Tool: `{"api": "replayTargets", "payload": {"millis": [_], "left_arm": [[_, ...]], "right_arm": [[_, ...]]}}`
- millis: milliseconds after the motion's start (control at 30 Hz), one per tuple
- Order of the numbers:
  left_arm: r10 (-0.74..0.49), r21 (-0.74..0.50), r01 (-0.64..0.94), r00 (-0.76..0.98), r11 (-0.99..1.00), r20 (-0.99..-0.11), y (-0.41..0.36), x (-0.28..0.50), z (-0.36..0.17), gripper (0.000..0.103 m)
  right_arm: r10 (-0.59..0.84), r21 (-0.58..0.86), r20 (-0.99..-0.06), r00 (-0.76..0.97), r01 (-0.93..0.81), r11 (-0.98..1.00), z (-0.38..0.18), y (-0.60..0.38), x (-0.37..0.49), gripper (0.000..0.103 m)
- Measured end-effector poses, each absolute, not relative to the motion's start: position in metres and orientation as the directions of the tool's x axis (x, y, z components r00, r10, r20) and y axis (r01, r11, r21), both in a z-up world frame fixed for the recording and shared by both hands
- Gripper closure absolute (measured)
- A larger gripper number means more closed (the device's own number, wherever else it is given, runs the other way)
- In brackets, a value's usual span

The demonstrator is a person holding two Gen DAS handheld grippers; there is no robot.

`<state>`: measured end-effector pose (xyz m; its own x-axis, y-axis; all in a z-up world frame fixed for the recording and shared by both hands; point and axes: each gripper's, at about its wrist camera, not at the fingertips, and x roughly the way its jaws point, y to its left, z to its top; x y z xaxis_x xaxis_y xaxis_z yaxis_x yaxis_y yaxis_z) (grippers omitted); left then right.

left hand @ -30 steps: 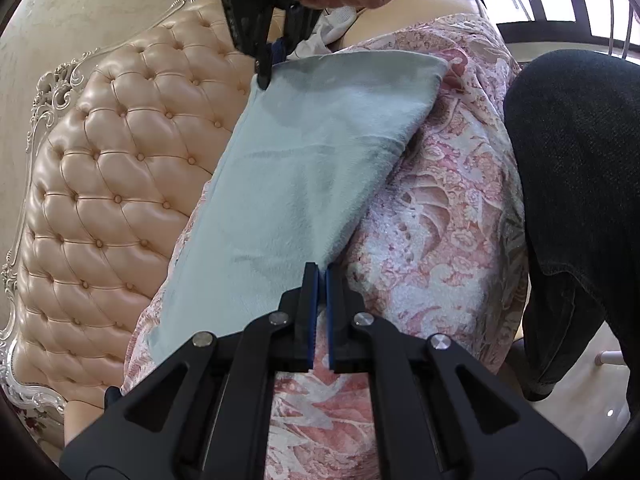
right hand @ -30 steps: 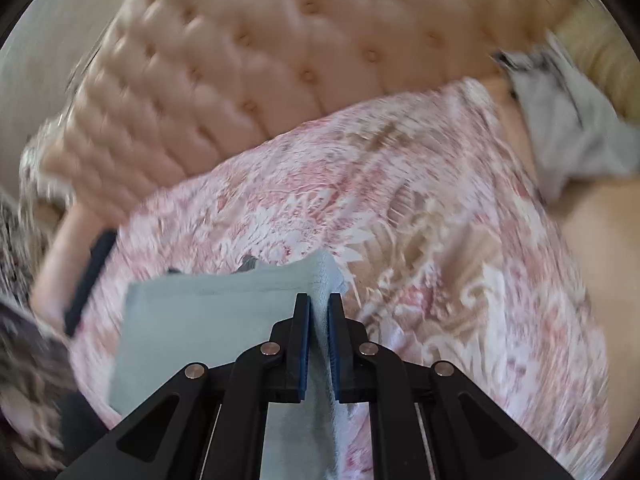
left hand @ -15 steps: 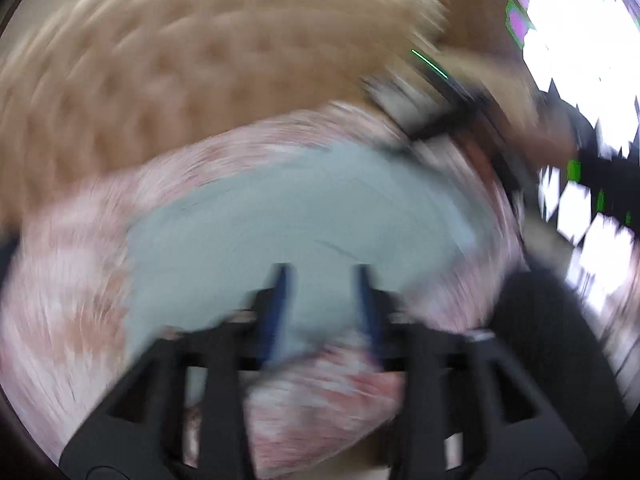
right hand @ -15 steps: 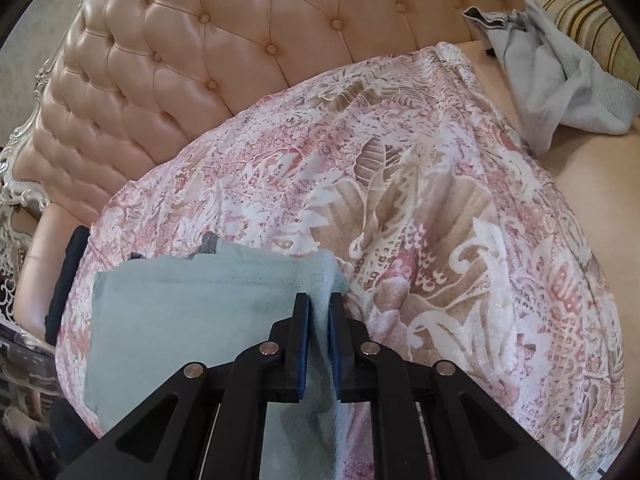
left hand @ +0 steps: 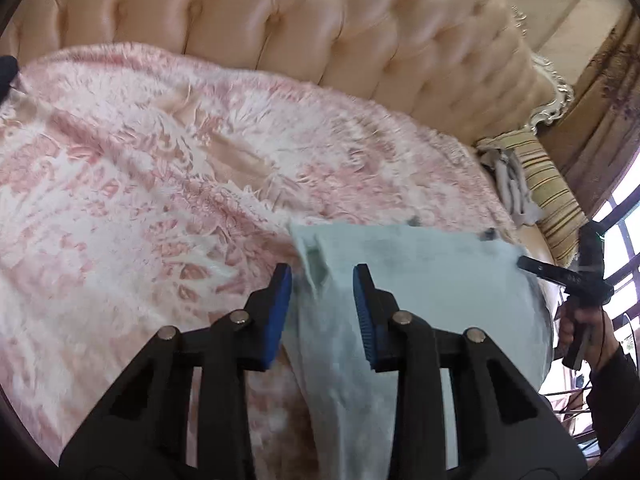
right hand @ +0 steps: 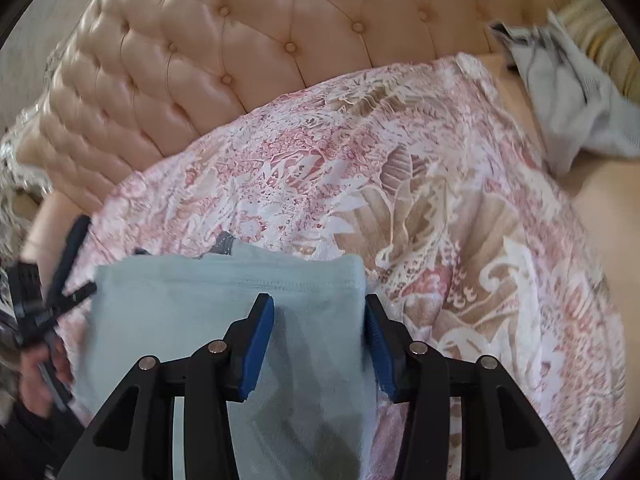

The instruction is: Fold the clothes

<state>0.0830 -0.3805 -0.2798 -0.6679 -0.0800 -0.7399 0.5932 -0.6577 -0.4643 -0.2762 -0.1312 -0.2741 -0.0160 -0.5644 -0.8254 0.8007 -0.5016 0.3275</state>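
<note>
A pale blue-green garment (left hand: 420,280) (right hand: 224,300) lies folded flat on a pink floral blanket (left hand: 140,168) (right hand: 420,200) spread over a sofa seat. My left gripper (left hand: 322,276) is open, its blue pads straddling the garment's left corner above the cloth. My right gripper (right hand: 318,308) is open too, its pads spread over the garment's right corner. Each view shows the other gripper at the far edge of the garment, held in a hand: the right gripper (left hand: 560,276) and the left gripper (right hand: 52,300).
A tufted beige sofa back (left hand: 340,28) (right hand: 240,52) rises behind the blanket. A crumpled grey garment (right hand: 568,92) (left hand: 512,184) and a striped cushion (left hand: 548,200) lie at the sofa's right end. A window (left hand: 624,216) is at the far right.
Both grippers were shut on the garment's corners a second ago; both have opened and let go. The left view swung round fast to face the sofa back. The garment now rests folded on the blanket.
</note>
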Motion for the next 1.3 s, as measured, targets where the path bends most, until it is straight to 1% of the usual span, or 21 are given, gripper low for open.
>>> {"api": "replayTargets", "payload": {"millis": [33, 67, 100, 133, 167, 333, 367, 433, 567, 667, 700, 733, 767, 800, 833, 900, 967, 1033, 1100, 1167, 1300], "left_arm": [[-0.070, -0.468, 0.589, -0.668, -0.659, -0.741, -0.382, 0.080, -0.283, 0.075], [-0.070, -0.465, 0.578, -0.674, -0.671, -0.736, -0.381, 0.079, -0.281, 0.082], [-0.080, -0.455, 0.560, -0.686, -0.692, -0.723, -0.377, 0.080, -0.275, 0.098], [-0.096, -0.439, 0.544, -0.698, -0.715, -0.710, -0.372, 0.082, -0.268, 0.098], [-0.115, -0.420, 0.521, -0.717, -0.743, -0.688, -0.364, 0.087, -0.256, 0.098], [-0.097, -0.386, 0.350, -0.835, -0.854, -0.542, -0.326, 0.115, -0.199, 0.098], [-0.089, -0.393, 0.336, -0.845, -0.856, -0.528, -0.326, 0.118, -0.194, 0.098], [-0.077, -0.439, 0.361, -0.836, -0.822, -0.543, -0.344, 0.114, -0.201, 0.098], [-0.042, -0.495, 0.436, -0.781, -0.752, -0.624, -0.382, 0.097, -0.242, 0.098], [-0.038, -0.470, 0.484, -0.726, -0.738, -0.687, -0.393, 0.081, -0.266, 0.098], [-0.048, -0.455, 0.496, -0.713, -0.739, -0.700, -0.393, 0.080, -0.269, 0.093], [-0.058, -0.439, 0.508, -0.700, -0.741, -0.712, -0.393, 0.078, -0.273, 0.081], [-0.072, -0.427, 0.517, -0.695, -0.742, -0.716, -0.393, 0.081, -0.273, 0.072], [-0.092, -0.417, 0.522, -0.698, -0.744, -0.710, -0.394, 0.089, -0.270, 0.054], [-0.110, -0.404, 0.514, -0.709, -0.757, -0.696, -0.394, 0.098, -0.266, 0.049], [-0.125, -0.374, 0.462, -0.746, -0.805, -0.654, -0.394, 0.115, -0.257, 0.049], [-0.074, -0.361, 0.378, -0.771, -0.852, -0.632, -0.391, 0.120, -0.250, 0.049], [-0.024, -0.346, 0.306, -0.779, -0.887, -0.627, -0.387, 0.117, -0.245, 0.049], [0.019, -0.357, 0.266, -0.779, -0.895, -0.626, -0.387, 0.108, -0.244, 0.049], [0.033, -0.372, 0.271, -0.769, -0.888, -0.639, -0.390, 0.102, -0.249, 0.051], [0.062, -0.399, 0.282, -0.746, -0.872, -0.663, -0.395, 0.091, -0.258, 0.060]], "right_arm": [[-0.557, 0.304, -0.830, -0.030, 0.812, -0.497, -0.274, -0.134, -0.274, 0.057], [-0.550, 0.285, -0.834, -0.042, 0.821, -0.494, -0.273, -0.135, -0.272, 0.061], [-0.540, 0.260, -0.839, -0.062, 0.826, -0.499, -0.271, -0.135, -0.270, 0.066], [-0.530, 0.235, -0.844, -0.083, 0.831, -0.504, -0.269, -0.134, -0.268, 0.081], [-0.542, 0.221, -0.833, -0.110, 0.832, -0.509, -0.261, -0.129, -0.265, 0.092], [-0.658, 0.224, -0.729, -0.189, 0.842, -0.490, -0.212, -0.094, -0.238, 0.092], [-0.672, 0.229, -0.713, -0.199, 0.840, -0.491, -0.206, -0.088, -0.234, 0.092], [-0.693, 0.244, -0.686, -0.222, 0.827, -0.507, -0.196, -0.076, -0.228, 0.092], [-0.661, 0.278, -0.722, -0.205, 0.788, -0.549, -0.206, -0.077, -0.236, 0.092], [-0.625, 0.251, -0.756, -0.193, 0.797, -0.550, -0.220, -0.095, -0.242, 0.092], [-0.602, 0.234, -0.774, -0.193, 0.798, -0.556, -0.227, -0.102, -0.246, 0.092], [-0.579, 0.216, -0.792, -0.193, 0.798, -0.562, -0.233, -0.109, -0.250, 0.091], [-0.555, 0.199, -0.809, -0.193, 0.799, -0.568, -0.239, -0.116, -0.254, 0.087], [-0.532, 0.187, -0.824, -0.194, 0.793, -0.580, -0.243, -0.119, -0.259, 0.087], [-0.529, 0.171, -0.821, -0.215, 0.791, -0.587, -0.239, -0.114, -0.259, 0.087], [-0.523, 0.138, -0.812, -0.257, 0.787, -0.601, -0.233, -0.105, -0.258, 0.072], [-0.531, 0.114, -0.796, -0.290, 0.790, -0.603, -0.224, -0.095, -0.256, 0.067], [-0.578, 0.128, -0.771, -0.267, 0.824, -0.552, -0.209, -0.090, -0.245, 0.062], [-0.617, 0.164, -0.753, -0.226, 0.844, -0.510, -0.202, -0.094, -0.234, 0.054], [-0.651, 0.223, -0.738, -0.180, 0.845, -0.486, -0.203, -0.102, -0.225, 0.049], [-0.713, 0.337, -0.696, -0.087, 0.837, -0.431, -0.204, -0.119, -0.206, 0.049]]}}
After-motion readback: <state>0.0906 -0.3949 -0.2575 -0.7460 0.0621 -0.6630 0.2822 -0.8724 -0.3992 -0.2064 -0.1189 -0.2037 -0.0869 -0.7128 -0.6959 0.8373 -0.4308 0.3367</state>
